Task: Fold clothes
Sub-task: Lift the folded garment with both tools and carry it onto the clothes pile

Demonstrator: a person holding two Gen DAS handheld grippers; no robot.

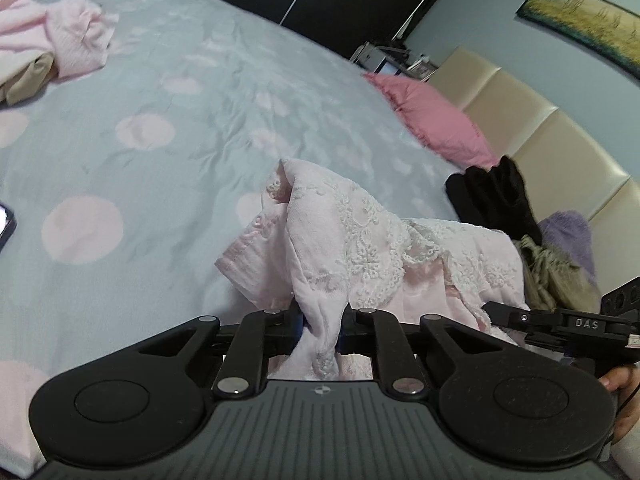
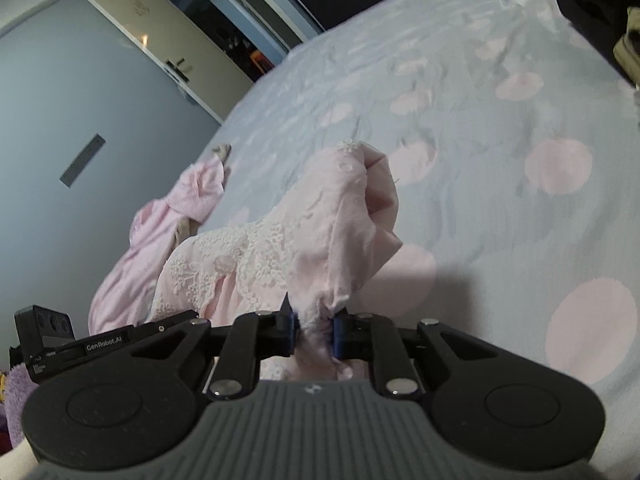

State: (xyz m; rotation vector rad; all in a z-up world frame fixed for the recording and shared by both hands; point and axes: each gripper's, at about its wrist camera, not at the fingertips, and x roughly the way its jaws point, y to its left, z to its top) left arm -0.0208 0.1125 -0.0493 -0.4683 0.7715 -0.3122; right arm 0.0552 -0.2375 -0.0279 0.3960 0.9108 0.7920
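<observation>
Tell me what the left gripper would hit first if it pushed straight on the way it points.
Probably the pink lace garment it already grips: the left gripper has the bunched cloth directly ahead. Beyond it lies the dotted bedspread, though depth is unclear.

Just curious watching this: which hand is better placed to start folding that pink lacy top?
Neither clearly: left gripper and right gripper each pinch the pink lacy top. Probably both move together.
</observation>
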